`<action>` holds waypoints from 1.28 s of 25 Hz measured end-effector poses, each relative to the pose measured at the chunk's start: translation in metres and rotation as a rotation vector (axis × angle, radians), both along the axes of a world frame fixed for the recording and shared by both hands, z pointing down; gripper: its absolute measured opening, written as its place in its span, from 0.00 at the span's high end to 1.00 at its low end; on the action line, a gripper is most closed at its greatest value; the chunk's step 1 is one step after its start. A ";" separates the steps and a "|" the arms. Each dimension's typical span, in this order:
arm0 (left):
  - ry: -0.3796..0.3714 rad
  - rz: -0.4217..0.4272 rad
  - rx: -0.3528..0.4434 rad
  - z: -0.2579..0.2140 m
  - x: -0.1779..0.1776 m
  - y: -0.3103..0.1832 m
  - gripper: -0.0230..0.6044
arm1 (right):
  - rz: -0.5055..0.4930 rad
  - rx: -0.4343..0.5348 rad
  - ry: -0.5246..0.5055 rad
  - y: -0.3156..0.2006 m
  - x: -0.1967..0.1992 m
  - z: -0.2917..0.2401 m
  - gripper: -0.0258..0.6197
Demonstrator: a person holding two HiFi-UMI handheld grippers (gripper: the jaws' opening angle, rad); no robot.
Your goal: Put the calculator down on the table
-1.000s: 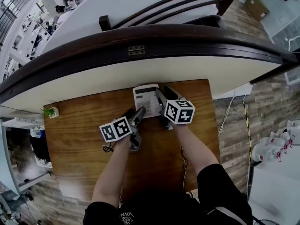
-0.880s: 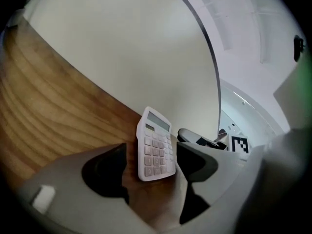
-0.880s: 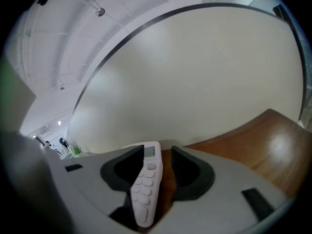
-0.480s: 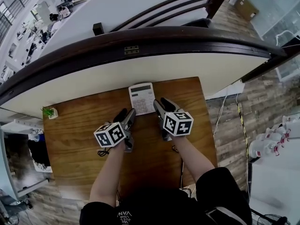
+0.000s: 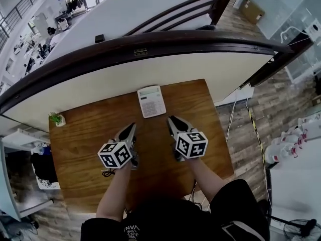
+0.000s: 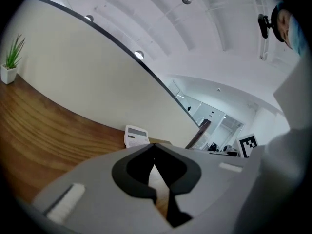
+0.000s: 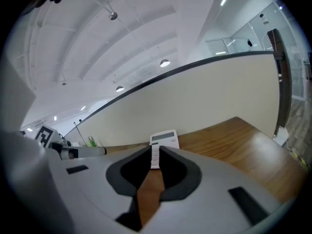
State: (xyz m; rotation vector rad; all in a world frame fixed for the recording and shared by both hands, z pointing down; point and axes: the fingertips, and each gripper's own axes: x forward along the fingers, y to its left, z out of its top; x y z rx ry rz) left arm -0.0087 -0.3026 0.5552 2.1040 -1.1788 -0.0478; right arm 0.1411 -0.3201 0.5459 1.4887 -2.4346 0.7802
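Note:
The white calculator (image 5: pixel 151 101) lies flat on the wooden table (image 5: pixel 85 129), close to its far edge, with nothing touching it. My left gripper (image 5: pixel 131 126) is pulled back to the near left of it, its jaws shut and empty. To the calculator's near right, my right gripper (image 5: pixel 172 119) is closing, with a thin gap left at the tips and nothing between them. The left gripper view has the calculator (image 6: pixel 136 135) beyond the shut left gripper (image 6: pixel 154 153). In the right gripper view the calculator (image 7: pixel 164 140) lies straight ahead of the right gripper (image 7: pixel 155 153).
A curved cream wall with a dark rail (image 5: pixel 150 67) rises right behind the table's far edge. A small potted plant (image 5: pixel 56 118) stands at the table's far left corner. A dark cable (image 5: pixel 107 172) lies by the left hand. Wood floor lies to the right.
Both grippers drew back from the calculator toward the person and rose. The left jaws closed fully and the right jaws narrowed. The calculator stayed flat on the table.

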 end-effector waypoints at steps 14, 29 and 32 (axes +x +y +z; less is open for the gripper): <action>-0.010 0.149 0.078 -0.027 -0.013 0.088 0.95 | 0.115 0.034 -0.008 0.112 -0.005 -0.027 0.89; -0.100 0.281 0.111 -0.024 -0.044 0.182 0.95 | 0.145 0.027 0.037 0.219 -0.029 -0.025 0.90; -0.119 0.278 0.091 -0.016 -0.051 0.198 0.95 | 0.148 0.021 0.046 0.232 -0.033 -0.022 0.90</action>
